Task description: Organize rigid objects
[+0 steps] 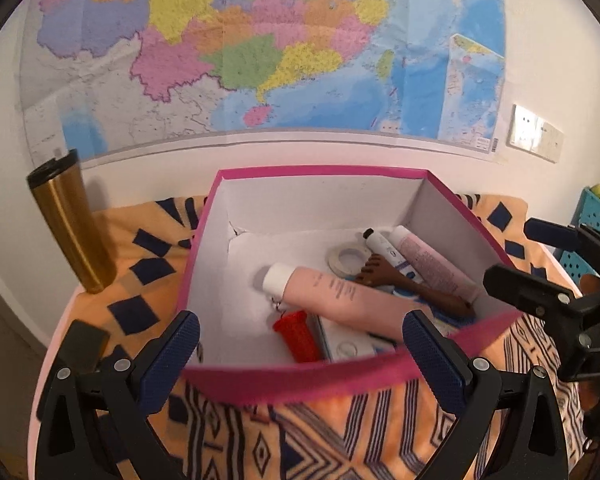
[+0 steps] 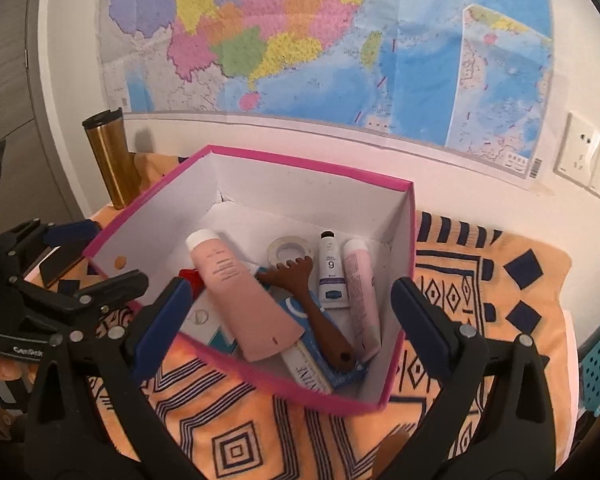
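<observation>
Both my tools, left tool (image 1: 300, 344) and right tool (image 2: 290, 308), spread empty near the pink box (image 1: 324, 172); a careless pullback could clip its near rim, tipping it.

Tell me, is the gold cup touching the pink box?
Apart. The left wrist view shows patterned cloth between the gold cup and the pink box.
</observation>
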The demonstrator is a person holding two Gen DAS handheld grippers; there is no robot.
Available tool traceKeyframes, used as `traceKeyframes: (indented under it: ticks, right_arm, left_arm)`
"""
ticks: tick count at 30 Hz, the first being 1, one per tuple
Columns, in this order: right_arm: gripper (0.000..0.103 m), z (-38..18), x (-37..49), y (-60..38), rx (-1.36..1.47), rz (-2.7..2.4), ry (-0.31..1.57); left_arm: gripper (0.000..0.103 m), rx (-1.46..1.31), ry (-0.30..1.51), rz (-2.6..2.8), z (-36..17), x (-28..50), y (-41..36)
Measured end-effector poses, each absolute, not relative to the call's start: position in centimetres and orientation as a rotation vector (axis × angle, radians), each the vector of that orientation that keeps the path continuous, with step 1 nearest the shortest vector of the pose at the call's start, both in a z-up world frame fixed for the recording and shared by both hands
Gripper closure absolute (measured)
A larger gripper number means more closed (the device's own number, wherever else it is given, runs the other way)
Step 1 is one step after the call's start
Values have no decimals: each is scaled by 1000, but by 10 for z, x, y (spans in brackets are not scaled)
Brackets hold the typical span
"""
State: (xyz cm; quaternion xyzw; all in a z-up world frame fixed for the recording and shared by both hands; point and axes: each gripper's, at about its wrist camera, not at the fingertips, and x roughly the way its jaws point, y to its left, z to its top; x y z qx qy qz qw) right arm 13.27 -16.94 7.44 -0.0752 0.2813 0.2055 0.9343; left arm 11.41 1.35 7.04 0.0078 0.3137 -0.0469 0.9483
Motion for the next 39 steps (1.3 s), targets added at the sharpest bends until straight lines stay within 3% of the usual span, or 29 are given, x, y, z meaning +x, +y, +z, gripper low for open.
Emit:
traceKeyframes:
  ticks: [22,39]
  right_arm:
    - [3,36,40,-181,-77,323,568]
    - [3,-1,21,-195,-22,277,645]
  left_arm:
    - [0,35,641,-26,43,41,6]
    - [0,44,720,7,24,28,-2]
